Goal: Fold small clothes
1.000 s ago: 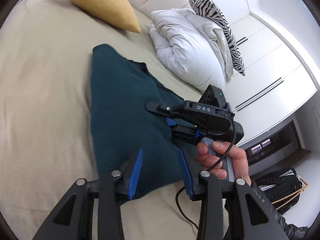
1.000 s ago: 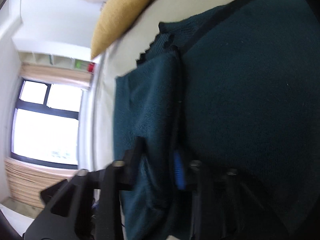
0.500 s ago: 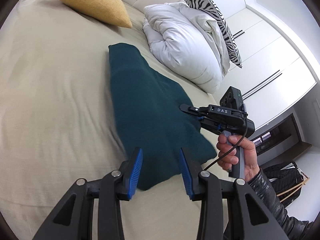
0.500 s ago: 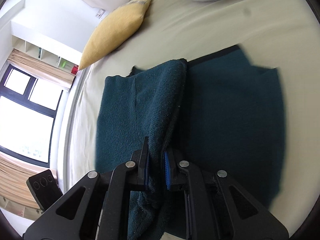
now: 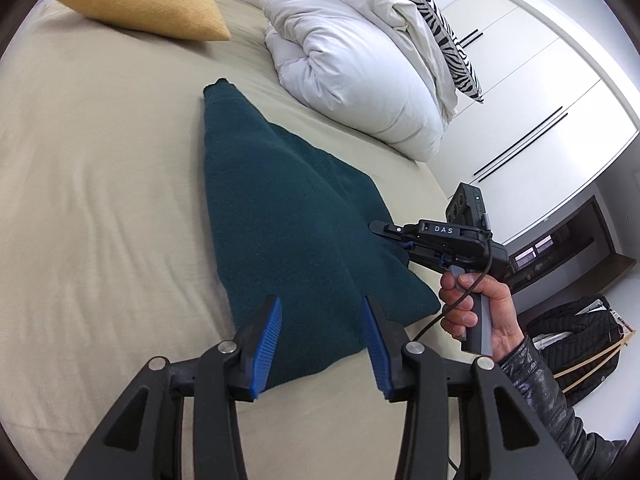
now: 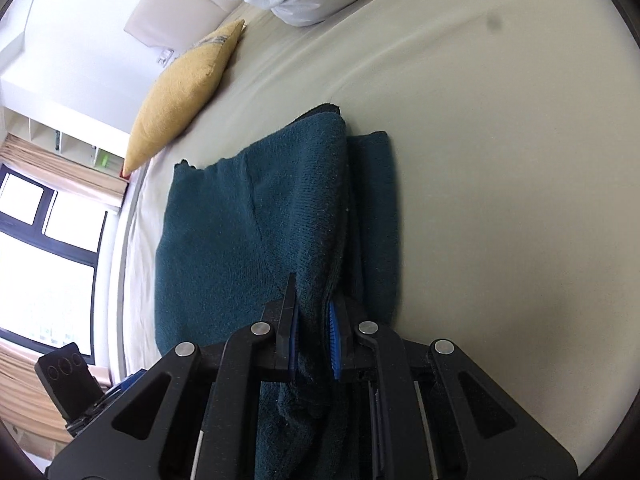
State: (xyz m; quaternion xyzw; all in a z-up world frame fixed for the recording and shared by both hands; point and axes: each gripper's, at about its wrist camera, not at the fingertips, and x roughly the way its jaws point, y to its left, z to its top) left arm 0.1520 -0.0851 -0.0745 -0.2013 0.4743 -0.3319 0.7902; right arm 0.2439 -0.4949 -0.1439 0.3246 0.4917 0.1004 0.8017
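Note:
A dark teal knitted garment (image 5: pixel 280 216) lies folded lengthwise on the beige bed (image 5: pixel 80 160). My left gripper (image 5: pixel 320 336) hovers over its near end. Its jaws are opening and the blue pads stand apart without pressing the cloth. A hand holds my right gripper (image 5: pixel 390 230) at the garment's right edge. In the right wrist view that gripper (image 6: pixel 314 320) is shut on a folded edge of the teal garment (image 6: pixel 248 240), with a ridge of cloth pinched between the pads. Part of the left gripper's body (image 6: pixel 64 380) shows at the lower left there.
A yellow cushion (image 5: pixel 140 4) and a bunched white duvet (image 5: pixel 352 68) with a zebra pillow (image 5: pixel 420 4) lie at the bed's far end. White wardrobe doors stand right of the bed. A black bag (image 5: pixel 572 332) sits on the floor. A window (image 6: pixel 40 240) is on the other side.
The right gripper has drawn the garment's edge across and away, so the fold looks narrower. The left gripper's jaws stand slightly wider and it has backed off along the garment.

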